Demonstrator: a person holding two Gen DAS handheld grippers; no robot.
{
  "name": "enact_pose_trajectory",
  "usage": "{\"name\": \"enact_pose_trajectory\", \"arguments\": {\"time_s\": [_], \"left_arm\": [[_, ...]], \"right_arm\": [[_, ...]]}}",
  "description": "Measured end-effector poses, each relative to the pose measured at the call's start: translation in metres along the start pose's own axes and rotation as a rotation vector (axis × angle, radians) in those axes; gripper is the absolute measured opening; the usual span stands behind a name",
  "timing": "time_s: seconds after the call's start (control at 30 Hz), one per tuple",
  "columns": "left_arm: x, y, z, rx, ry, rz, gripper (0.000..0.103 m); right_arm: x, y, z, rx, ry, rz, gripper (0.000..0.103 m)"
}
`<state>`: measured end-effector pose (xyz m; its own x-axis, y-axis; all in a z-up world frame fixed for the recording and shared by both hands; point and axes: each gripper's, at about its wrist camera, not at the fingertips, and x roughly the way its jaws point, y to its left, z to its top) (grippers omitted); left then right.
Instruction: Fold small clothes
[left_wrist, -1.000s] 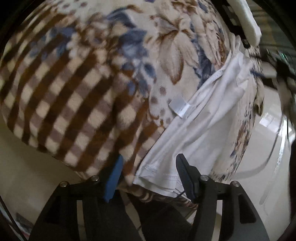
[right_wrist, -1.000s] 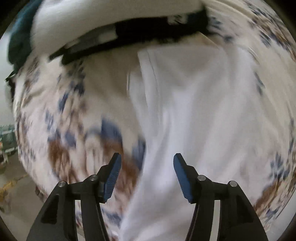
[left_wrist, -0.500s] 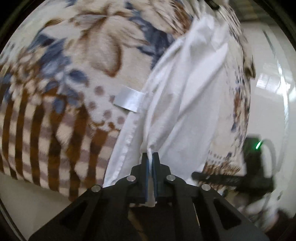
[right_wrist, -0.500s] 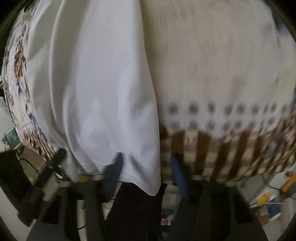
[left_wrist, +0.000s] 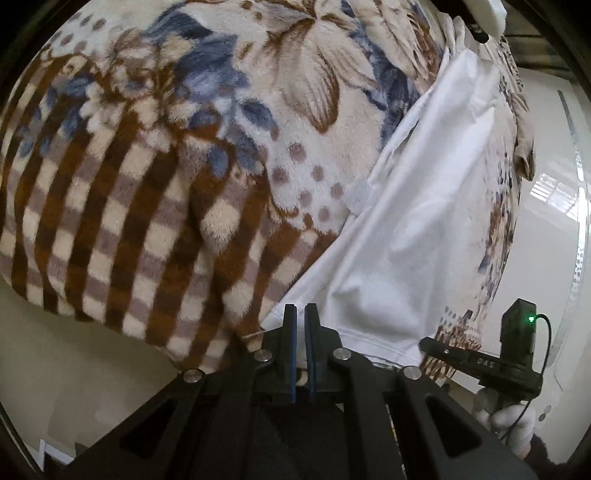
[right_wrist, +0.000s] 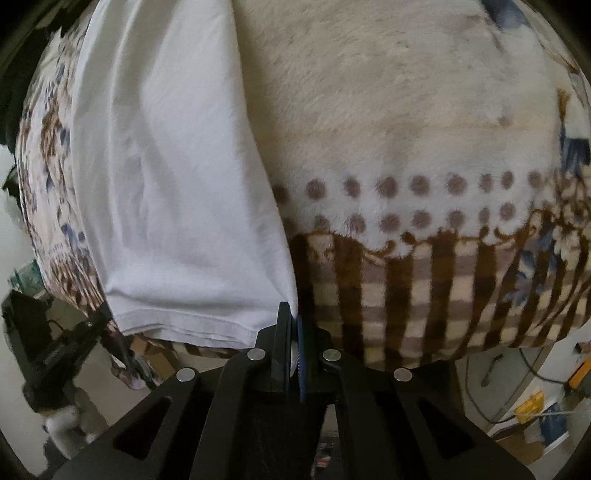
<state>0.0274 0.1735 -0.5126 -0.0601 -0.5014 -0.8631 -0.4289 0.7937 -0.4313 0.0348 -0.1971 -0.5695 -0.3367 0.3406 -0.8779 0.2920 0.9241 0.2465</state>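
Observation:
A white garment (left_wrist: 417, 229) lies lengthwise on a fleece blanket (left_wrist: 177, 155) with flowers and brown checks. My left gripper (left_wrist: 300, 314) is shut on the near hem corner of the garment, at its left edge. In the right wrist view the same white garment (right_wrist: 166, 177) fills the left half. My right gripper (right_wrist: 291, 317) is shut on the hem's right corner, where the cloth meets the blanket (right_wrist: 424, 129). A small white label (left_wrist: 357, 197) sticks out of the garment's left edge.
The blanket hangs over the near edge of the surface. The other gripper's black body with a green light (left_wrist: 517, 343) shows at the lower right of the left wrist view. Floor and clutter (right_wrist: 532, 406) lie below the edge on the right.
Both grippers came down to the garment's near hem. The left one closed on its corner half a second ago and has shifted left; the right one has now closed on the other corner.

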Motion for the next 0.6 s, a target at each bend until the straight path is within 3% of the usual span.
{"name": "enact_pose_trajectory", "arguments": {"time_s": [0.03, 0.1, 0.2, 0.33, 0.37, 0.4, 0.43, 0.47, 0.6], "left_arm": [[-0.001, -0.001, -0.001, -0.008, -0.002, -0.004, 0.016], [-0.006, -0.003, -0.004, -0.014, -0.023, -0.043, 0.049], [-0.007, -0.012, -0.005, -0.013, -0.045, -0.096, 0.054], [0.013, -0.029, -0.003, 0.043, 0.013, -0.067, 0.053], [0.019, -0.034, -0.003, 0.065, 0.022, -0.043, 0.049], [0.021, -0.038, -0.004, 0.078, 0.016, -0.045, 0.015], [0.022, -0.042, -0.007, 0.093, 0.005, -0.048, 0.003], [0.023, -0.046, -0.009, 0.103, 0.005, -0.049, 0.0], [0.015, -0.053, -0.023, 0.092, 0.003, -0.086, 0.0]], "right_arm": [[0.001, -0.002, -0.001, 0.013, 0.012, 0.014, 0.014], [0.002, 0.002, -0.004, 0.039, 0.008, 0.038, 0.05], [-0.008, -0.006, -0.016, 0.063, -0.011, 0.068, 0.054], [-0.007, -0.016, -0.025, 0.076, 0.006, 0.076, 0.054], [-0.003, -0.015, -0.026, 0.08, 0.01, 0.081, 0.05], [-0.001, -0.012, -0.025, 0.085, 0.004, 0.088, 0.027], [0.003, -0.013, -0.021, 0.082, 0.005, 0.083, 0.01], [0.005, -0.014, -0.022, 0.084, 0.003, 0.075, 0.003], [0.003, -0.01, -0.029, 0.096, -0.03, 0.044, 0.002]]}}
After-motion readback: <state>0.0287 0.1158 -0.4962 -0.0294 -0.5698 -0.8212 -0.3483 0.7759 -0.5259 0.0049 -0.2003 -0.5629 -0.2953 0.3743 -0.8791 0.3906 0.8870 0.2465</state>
